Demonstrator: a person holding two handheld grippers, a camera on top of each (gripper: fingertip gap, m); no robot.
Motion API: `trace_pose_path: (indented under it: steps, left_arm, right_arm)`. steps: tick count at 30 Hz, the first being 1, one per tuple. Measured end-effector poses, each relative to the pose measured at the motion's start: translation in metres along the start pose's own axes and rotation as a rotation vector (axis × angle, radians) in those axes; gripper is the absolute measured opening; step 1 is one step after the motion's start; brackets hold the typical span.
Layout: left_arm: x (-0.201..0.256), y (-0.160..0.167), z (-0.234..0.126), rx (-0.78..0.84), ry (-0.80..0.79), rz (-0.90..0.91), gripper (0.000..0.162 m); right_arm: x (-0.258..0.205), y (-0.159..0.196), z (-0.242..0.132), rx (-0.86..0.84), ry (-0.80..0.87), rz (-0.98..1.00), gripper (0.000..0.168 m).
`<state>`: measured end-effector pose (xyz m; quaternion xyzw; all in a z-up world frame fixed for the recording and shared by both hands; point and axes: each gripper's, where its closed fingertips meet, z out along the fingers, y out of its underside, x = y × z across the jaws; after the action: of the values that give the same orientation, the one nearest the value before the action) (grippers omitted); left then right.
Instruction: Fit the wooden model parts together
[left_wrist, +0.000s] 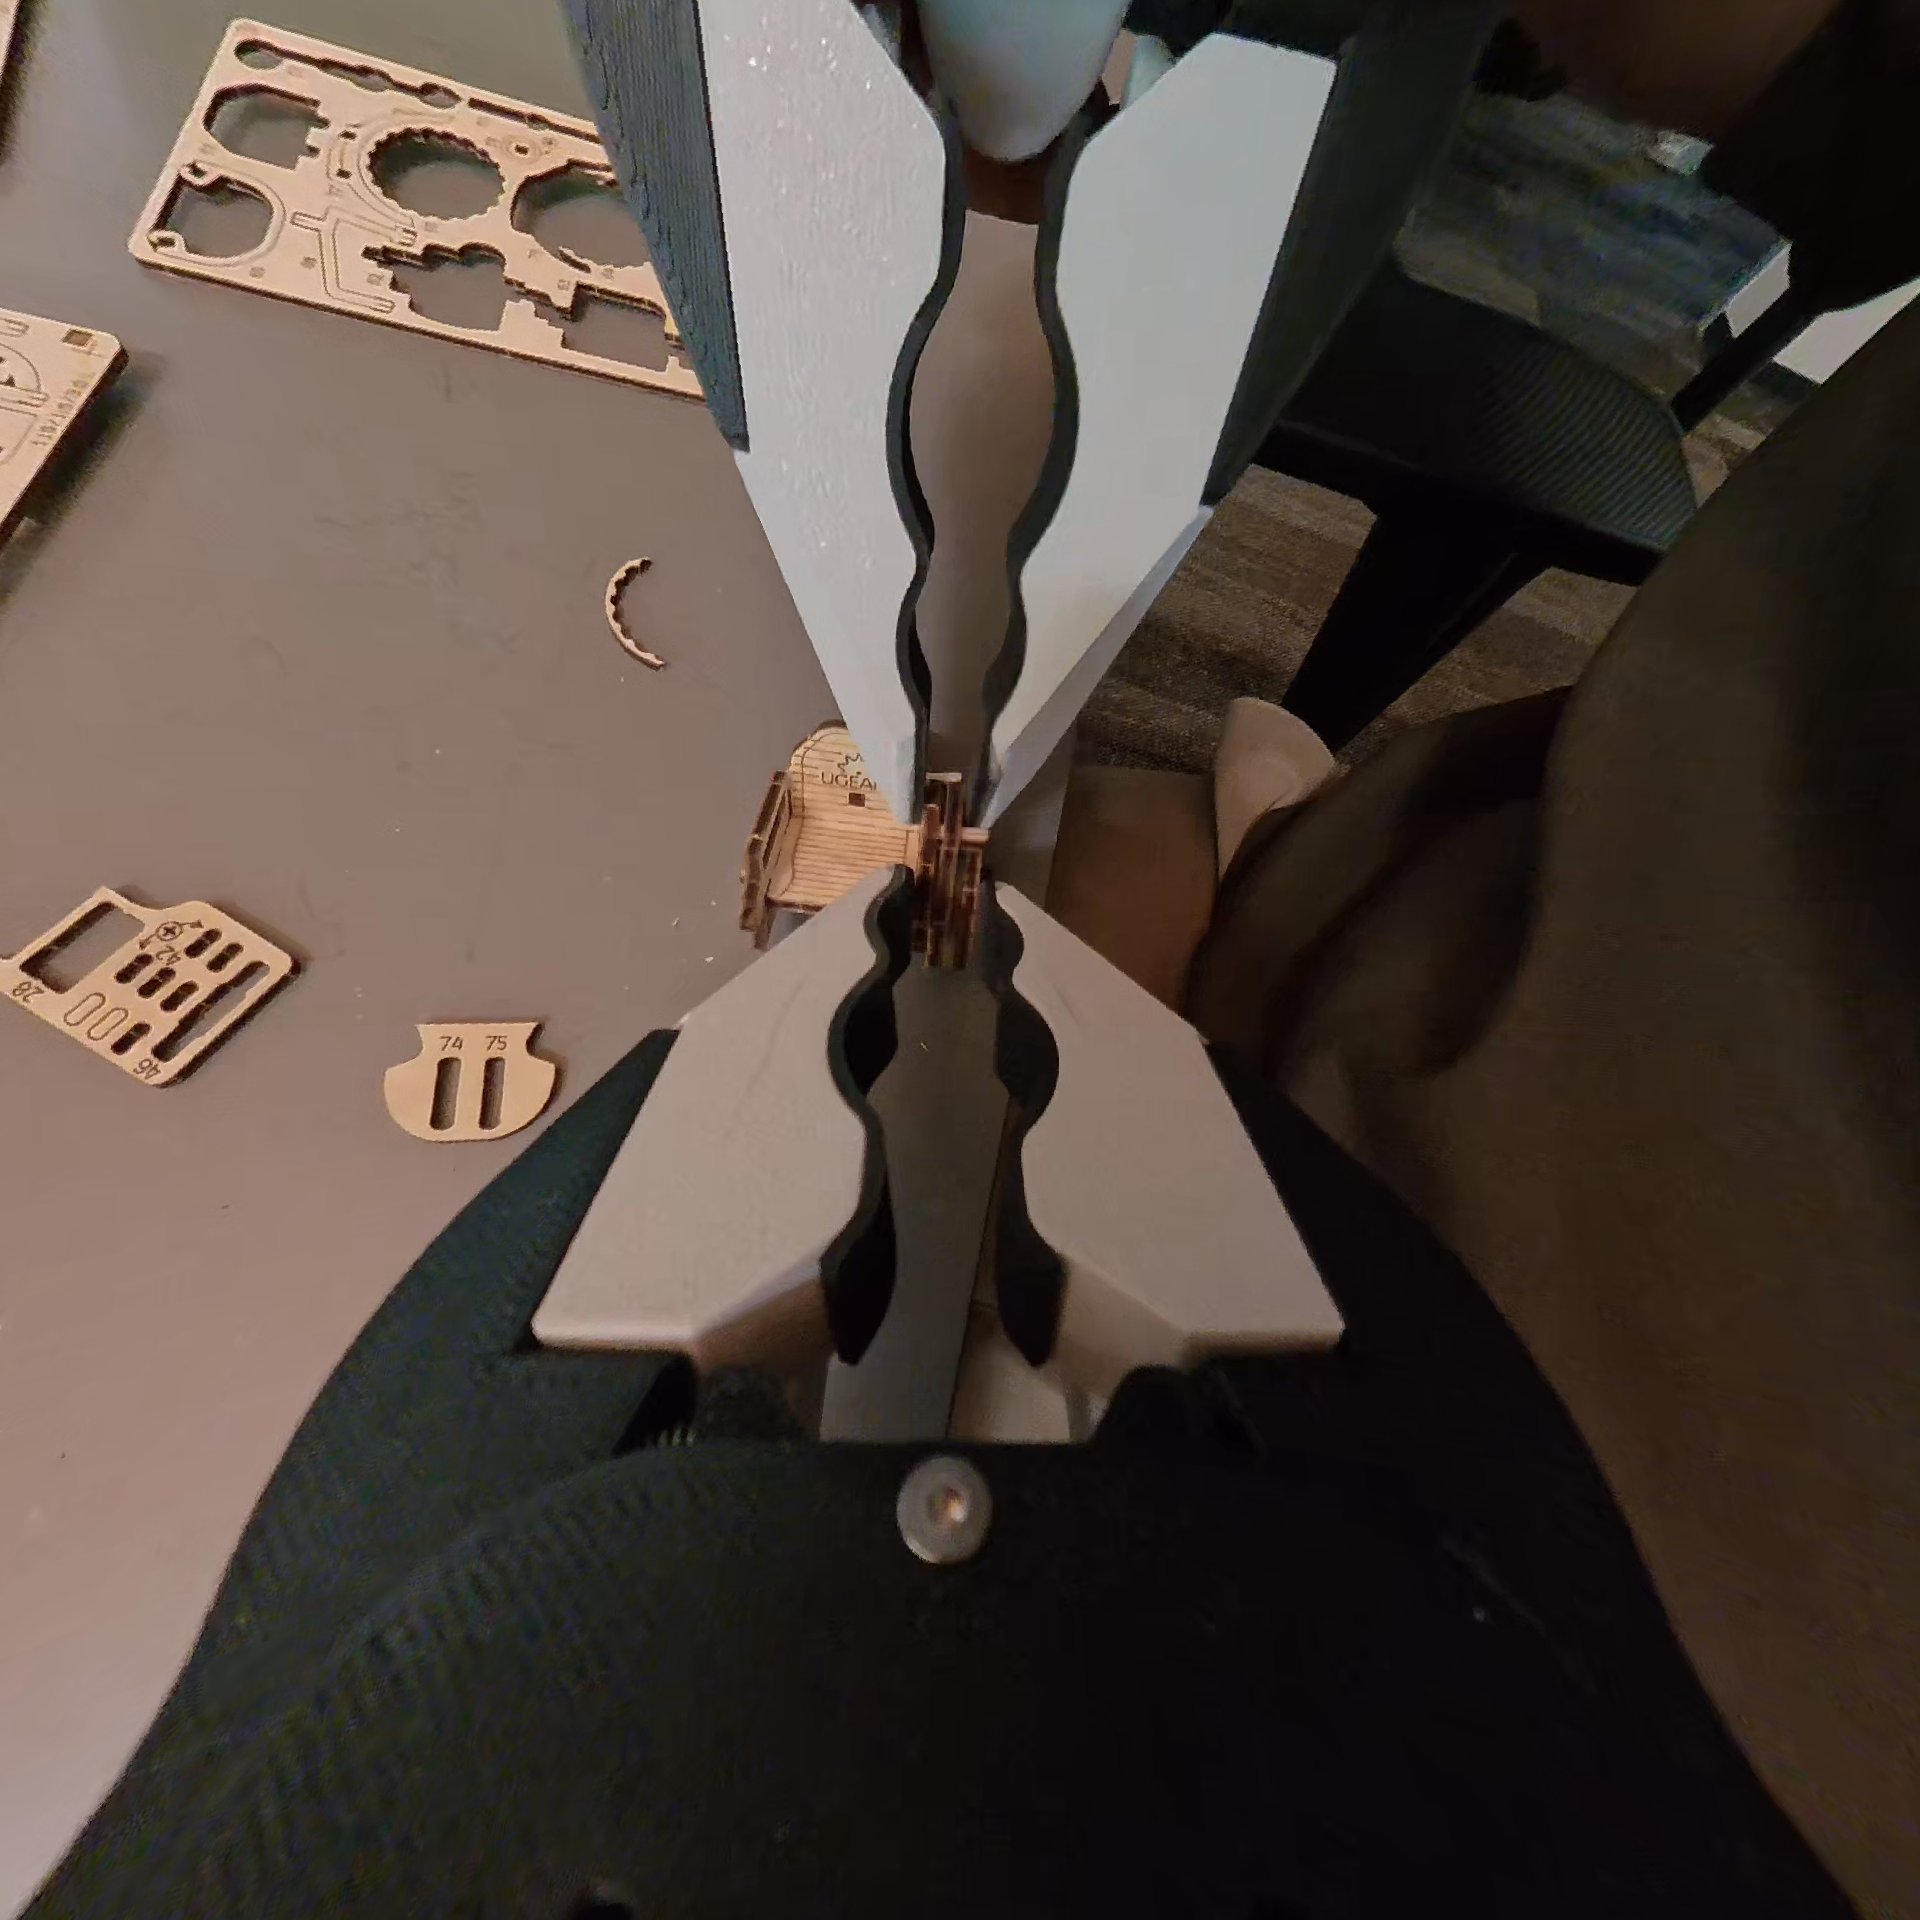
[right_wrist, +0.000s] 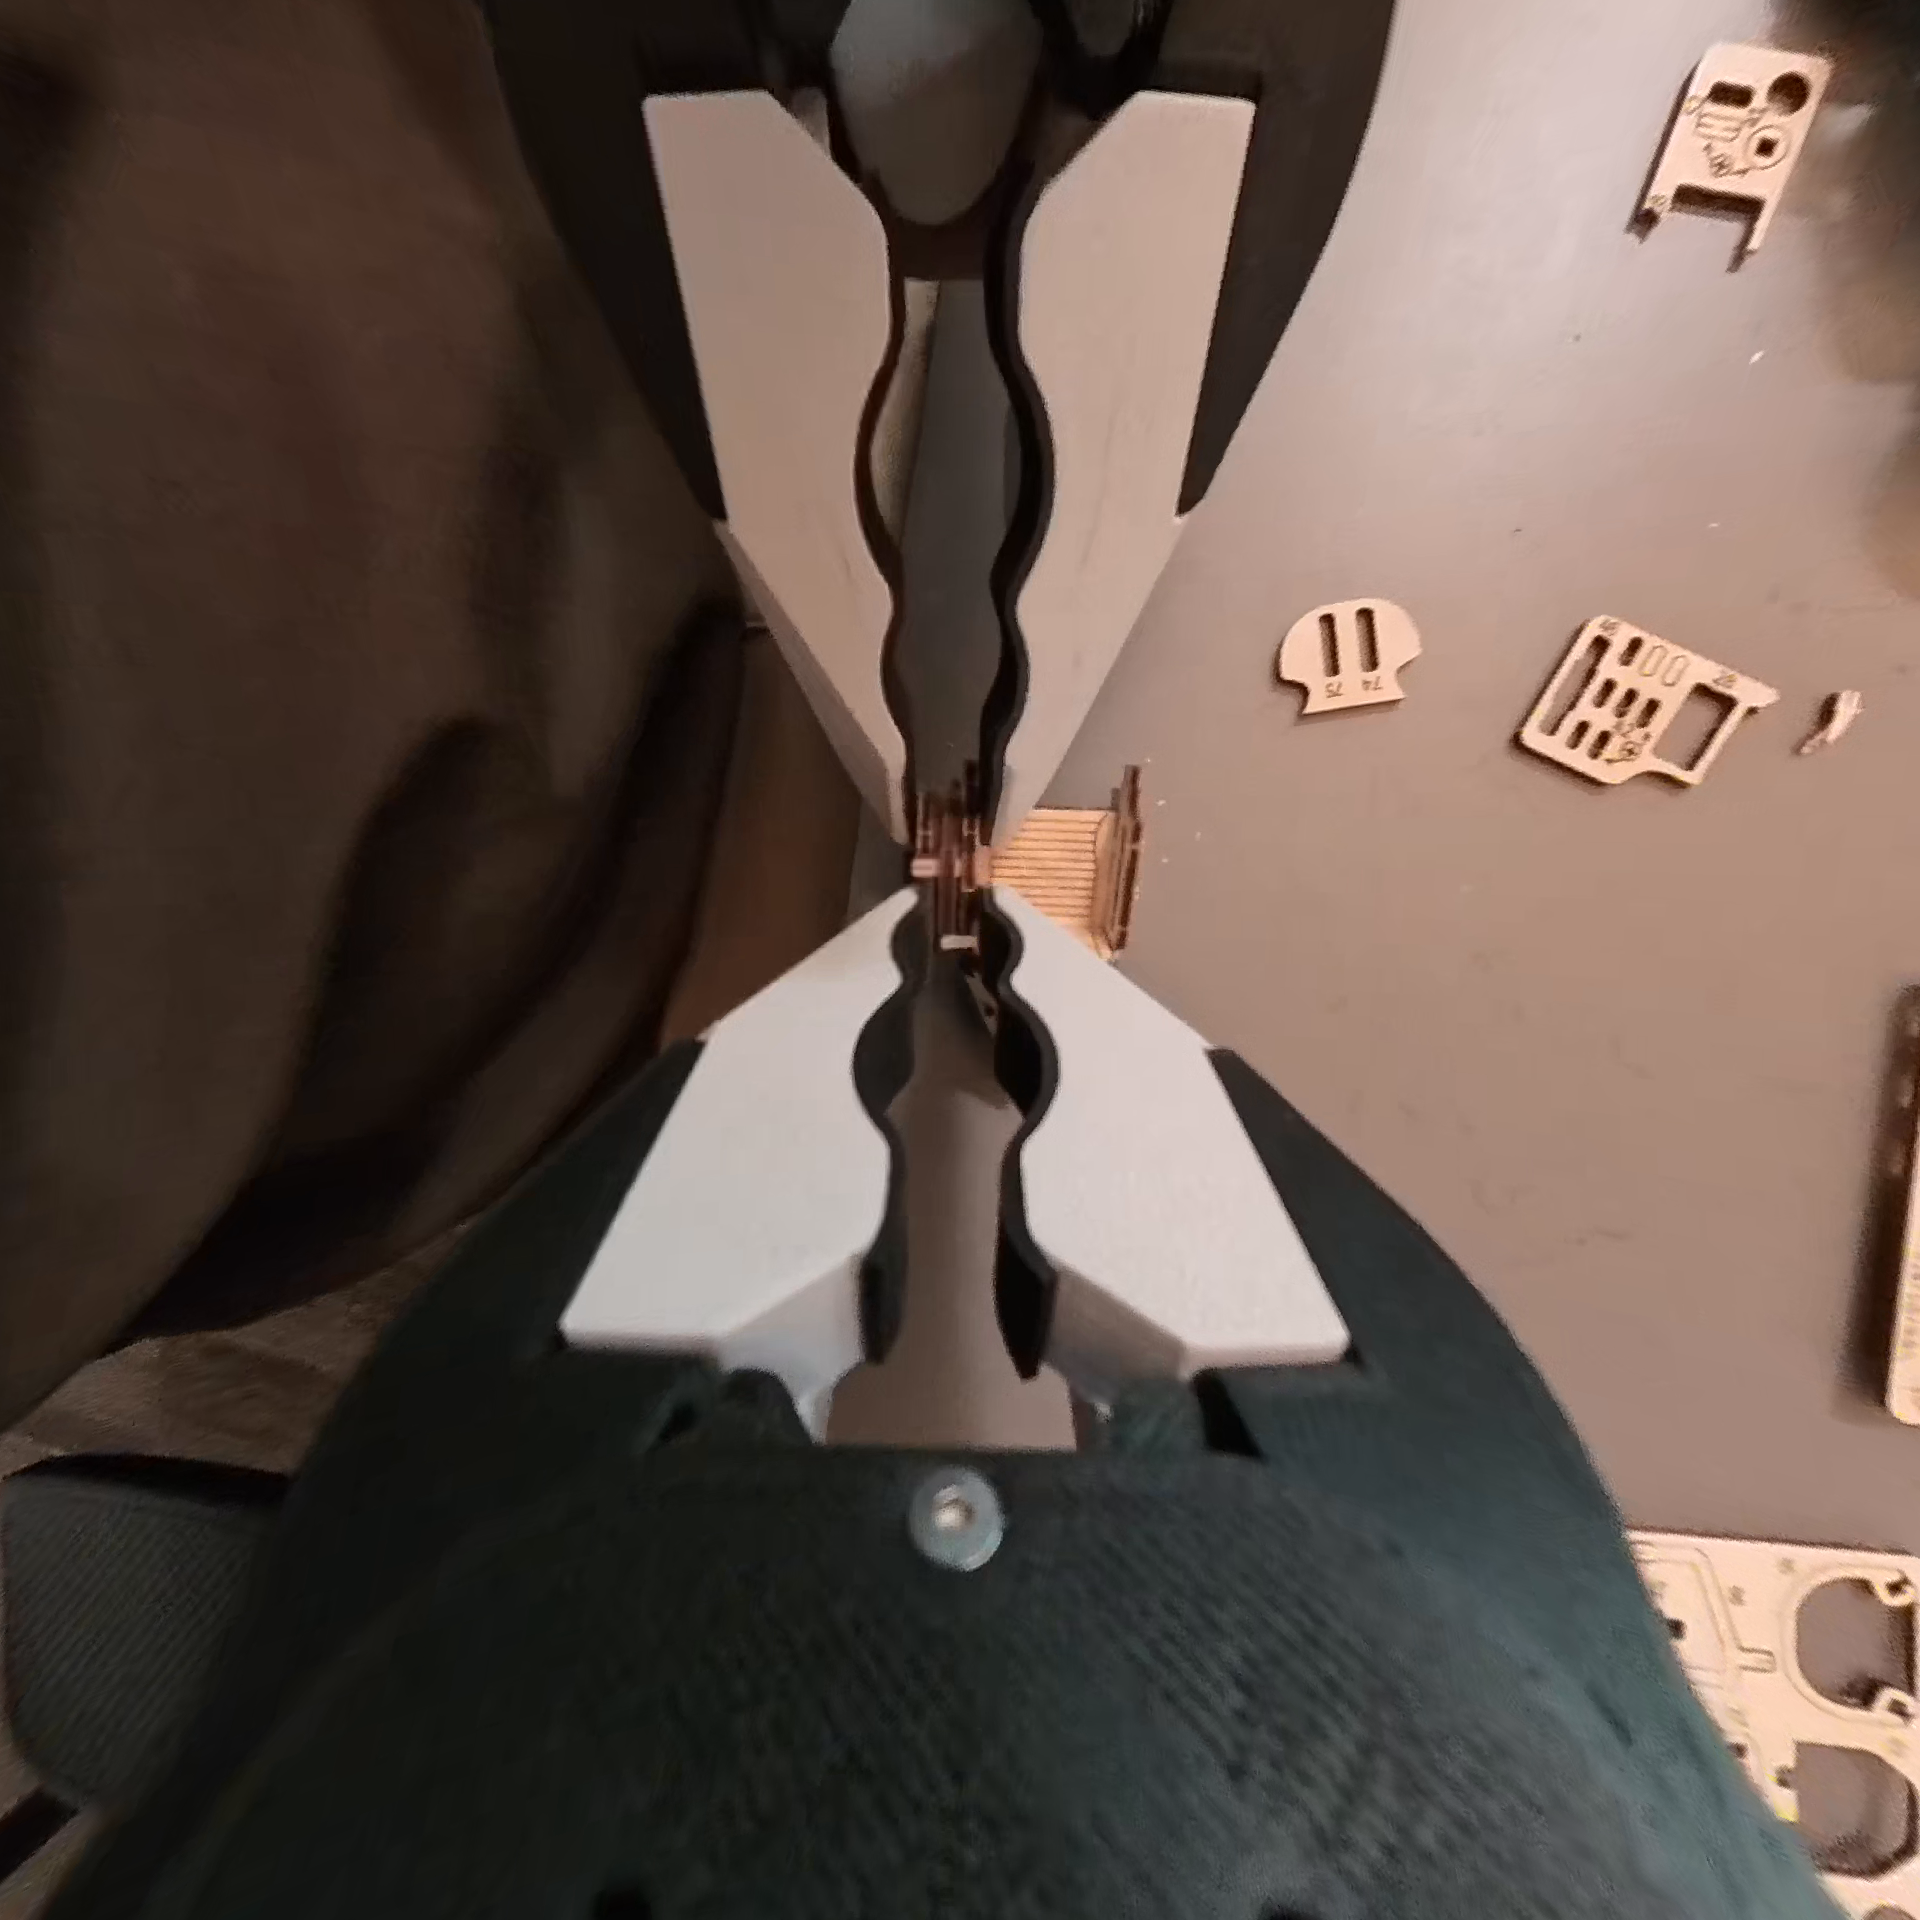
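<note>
A small wooden model assembly (left_wrist: 831, 844) hangs just over the grey table's (left_wrist: 364, 727) edge. It has a ribbed flat body, a side bracket and a stack of thin plates (left_wrist: 951, 883) at one end. My left gripper (left_wrist: 948, 920) comes up from below and is shut on that stack. My right gripper (left_wrist: 951, 774) meets it tip to tip from above and is shut on the same stack. In the right wrist view my right gripper (right_wrist: 951, 930) is below and the left gripper (right_wrist: 951, 800) above, with the assembly's ribbed body (right_wrist: 1075, 854) sticking out to the right.
Loose wooden parts lie on the table: a slotted plate (left_wrist: 156, 977), a rounded two-slot piece (left_wrist: 473, 1081), a toothed arc (left_wrist: 634, 613) and an emptied part sheet (left_wrist: 395, 197). Another cut part (right_wrist: 1730, 145) lies farther off. A person's dark clothing (left_wrist: 1662, 1039) and a chair (left_wrist: 1507, 395) are beside the table.
</note>
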<state>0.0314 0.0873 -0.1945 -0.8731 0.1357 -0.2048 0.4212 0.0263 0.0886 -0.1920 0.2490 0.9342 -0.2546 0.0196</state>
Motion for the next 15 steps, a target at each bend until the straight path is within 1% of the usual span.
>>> trace_pose_path:
  steps: [15]
  left_arm:
    - [-0.0011, 0.0009, 0.0006, 0.004, 0.009, -0.024, 0.009]
  right_arm:
    - [0.0018, -0.0003, 0.0004, 0.016, -0.006, 0.015, 0.004]
